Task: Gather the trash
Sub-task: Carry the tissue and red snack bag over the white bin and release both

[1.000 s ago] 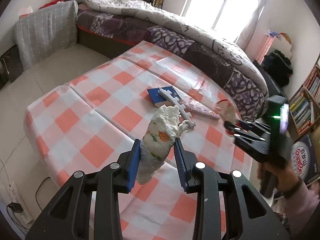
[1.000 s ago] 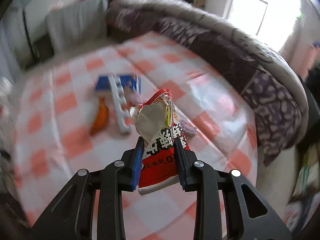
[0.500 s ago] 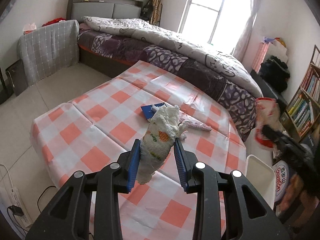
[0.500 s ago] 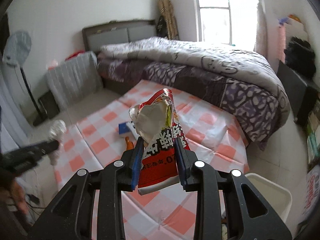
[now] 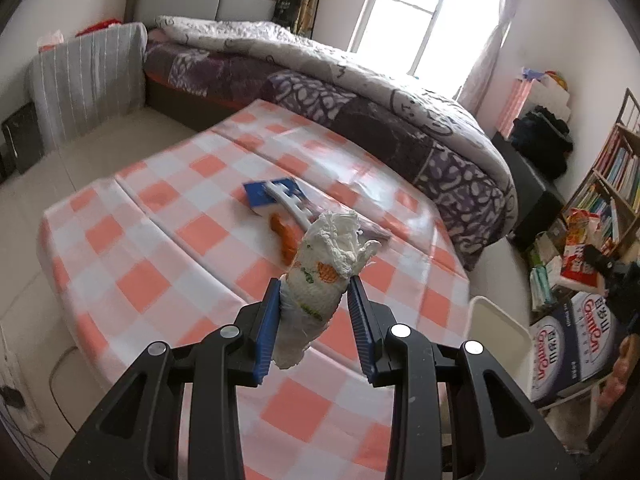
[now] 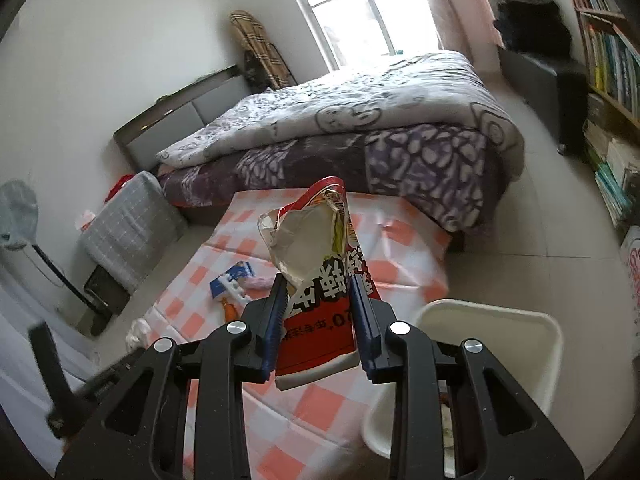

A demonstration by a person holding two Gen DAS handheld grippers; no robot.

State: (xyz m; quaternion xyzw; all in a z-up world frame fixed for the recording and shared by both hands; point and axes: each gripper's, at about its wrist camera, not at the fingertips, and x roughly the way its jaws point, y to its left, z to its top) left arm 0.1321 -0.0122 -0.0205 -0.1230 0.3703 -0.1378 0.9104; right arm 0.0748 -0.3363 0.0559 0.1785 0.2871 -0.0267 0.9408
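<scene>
My left gripper (image 5: 314, 304) is shut on a crumpled white paper wad (image 5: 326, 272) with orange and green print, held above the checked table (image 5: 160, 240). My right gripper (image 6: 320, 304) is shut on a torn red snack bag (image 6: 320, 276), raised near the table's corner, with the white bin (image 6: 500, 307) just below to its right. In the left wrist view the bin (image 5: 494, 340) stands past the table's right edge, and the right gripper (image 5: 594, 258) with the red bag (image 5: 578, 256) shows blurred beyond it. The left gripper (image 6: 120, 360) appears blurred at the lower left of the right wrist view.
On the table lie a blue box (image 5: 272, 196), a white notched plastic strip (image 5: 292, 208), an orange piece (image 5: 282, 236) and a pinkish wrapper (image 5: 372, 228). A bed (image 5: 360, 92) borders the far side. Bookshelves (image 5: 612, 184) and boxes (image 5: 576, 344) crowd the right.
My right gripper has risen, rolled and swung with the red bag from over the table to beside the bin. My left gripper has shifted sideways with the wad, bringing the bin into view.
</scene>
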